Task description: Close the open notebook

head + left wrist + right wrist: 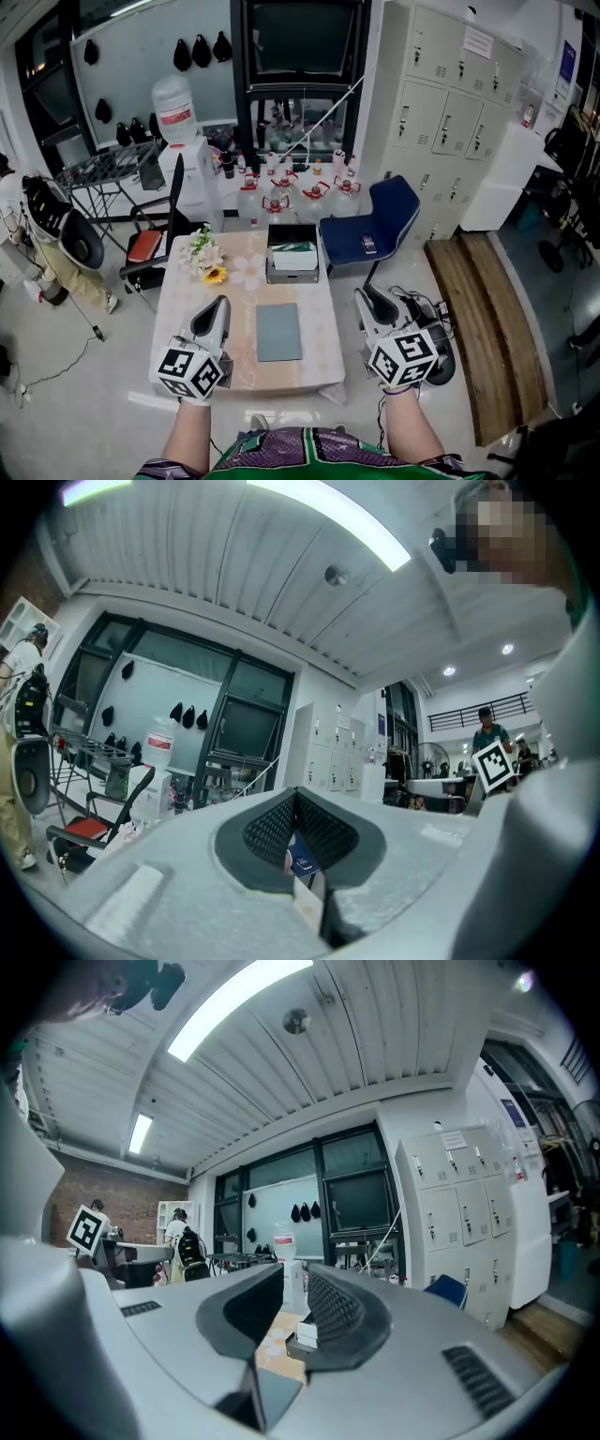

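Note:
A grey-green notebook (278,331) lies flat and closed in the middle of the pale table (323,361). My left gripper (221,303) hovers over the table's left front part, just left of the notebook, its jaws shut with nothing in them; its pads meet at the tip in the left gripper view (295,797). My right gripper (367,295) is held off the table's right edge, apart from the notebook. In the right gripper view its jaws (295,1283) stand apart with only the table (274,1335) and a corner of the notebook (274,1393) seen through the gap.
A bunch of flowers (205,254) and a black box (292,254) stand at the table's far end. A blue chair (371,225) is behind right, a red chair (145,246) at left. Water bottles (292,192), a dispenser (184,141), lockers (450,103) and wooden boards (480,319) surround the table.

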The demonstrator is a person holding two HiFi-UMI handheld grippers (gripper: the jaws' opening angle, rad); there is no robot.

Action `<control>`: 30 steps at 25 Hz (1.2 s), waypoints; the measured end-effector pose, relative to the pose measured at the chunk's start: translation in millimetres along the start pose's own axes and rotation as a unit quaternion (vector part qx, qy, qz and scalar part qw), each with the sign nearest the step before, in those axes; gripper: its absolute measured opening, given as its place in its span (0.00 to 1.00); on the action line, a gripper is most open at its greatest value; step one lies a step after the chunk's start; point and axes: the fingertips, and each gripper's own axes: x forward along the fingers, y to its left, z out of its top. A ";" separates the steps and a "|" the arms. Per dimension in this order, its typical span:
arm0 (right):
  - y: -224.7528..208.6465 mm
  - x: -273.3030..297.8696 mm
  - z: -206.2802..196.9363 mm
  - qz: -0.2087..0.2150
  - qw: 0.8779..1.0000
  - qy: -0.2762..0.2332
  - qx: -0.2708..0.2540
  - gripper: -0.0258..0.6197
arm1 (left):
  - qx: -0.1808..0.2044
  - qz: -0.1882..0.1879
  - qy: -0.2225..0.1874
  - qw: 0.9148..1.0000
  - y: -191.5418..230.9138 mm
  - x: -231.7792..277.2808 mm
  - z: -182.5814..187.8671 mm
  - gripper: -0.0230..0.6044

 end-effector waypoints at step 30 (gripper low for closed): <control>-3.2 11.5 -0.6 -0.029 0.999 0.012 -0.026 0.04 | 0.002 0.000 0.001 1.000 5.3 3.7 0.6 0.06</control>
